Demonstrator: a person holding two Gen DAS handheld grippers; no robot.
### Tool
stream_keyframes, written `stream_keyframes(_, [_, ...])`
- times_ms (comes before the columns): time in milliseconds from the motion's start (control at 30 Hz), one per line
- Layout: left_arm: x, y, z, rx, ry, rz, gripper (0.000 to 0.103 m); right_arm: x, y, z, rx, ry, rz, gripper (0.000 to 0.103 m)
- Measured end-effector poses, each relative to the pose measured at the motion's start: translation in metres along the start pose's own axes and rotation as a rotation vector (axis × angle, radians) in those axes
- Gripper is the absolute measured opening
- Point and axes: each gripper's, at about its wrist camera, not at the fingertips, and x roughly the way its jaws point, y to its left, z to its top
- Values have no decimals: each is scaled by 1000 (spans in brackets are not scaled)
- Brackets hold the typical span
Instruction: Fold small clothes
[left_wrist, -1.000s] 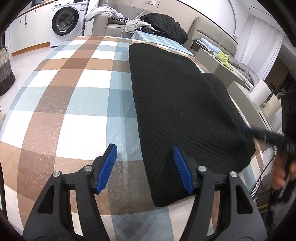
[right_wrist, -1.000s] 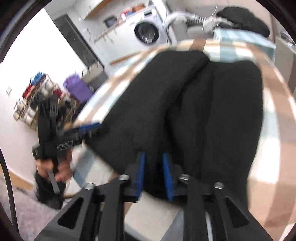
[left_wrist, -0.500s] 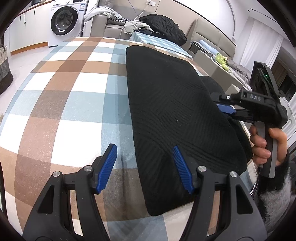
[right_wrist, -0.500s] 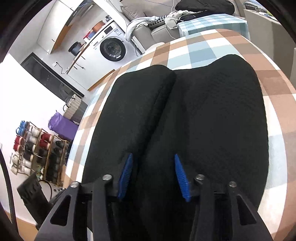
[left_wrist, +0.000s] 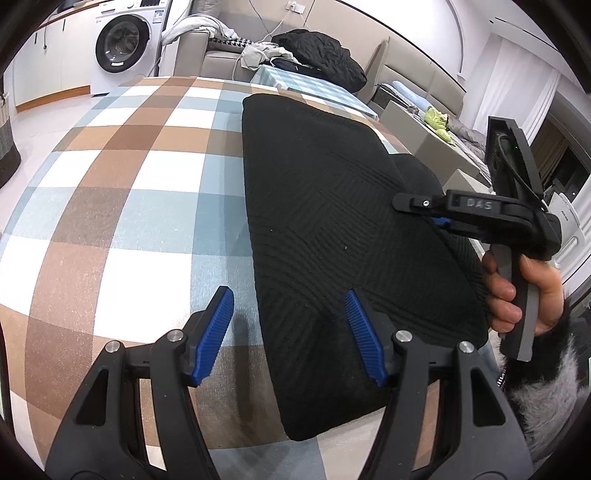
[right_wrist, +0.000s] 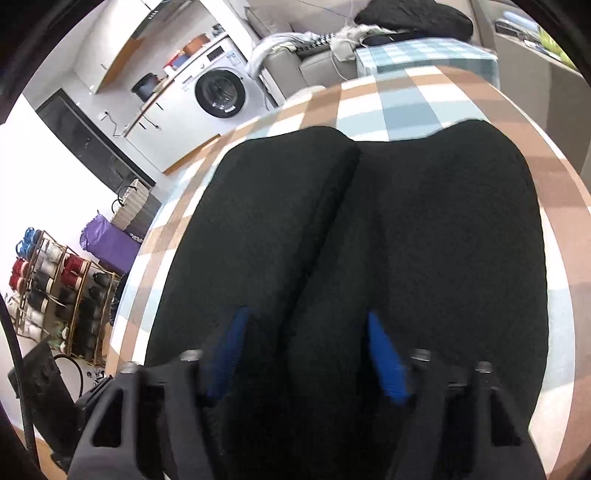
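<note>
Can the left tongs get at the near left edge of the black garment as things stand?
Probably yes: the left tongs stand open, straddling that edge of the black garment, with only bare checked cloth beside it.

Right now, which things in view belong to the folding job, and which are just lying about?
Job: black knit garment, checked tablecloth, left hand-held gripper, right hand-held gripper.

Lying about: washing machine, sofa clothes pile, shoe rack, purple bag.

black tool (left_wrist: 288, 334), blue ribbed pads, fuzzy sleeve (left_wrist: 546, 391)
</note>
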Motion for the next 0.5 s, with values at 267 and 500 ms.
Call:
stream_keyframes(267, [-13, -8, 7, 12, -33, -26, 61, -66, 21, 4, -47, -174, 0, 12])
stream_keyframes(500, [-4, -11, 3, 15, -2, -19, 61, -42, -28, -1, 63, -53, -152, 21])
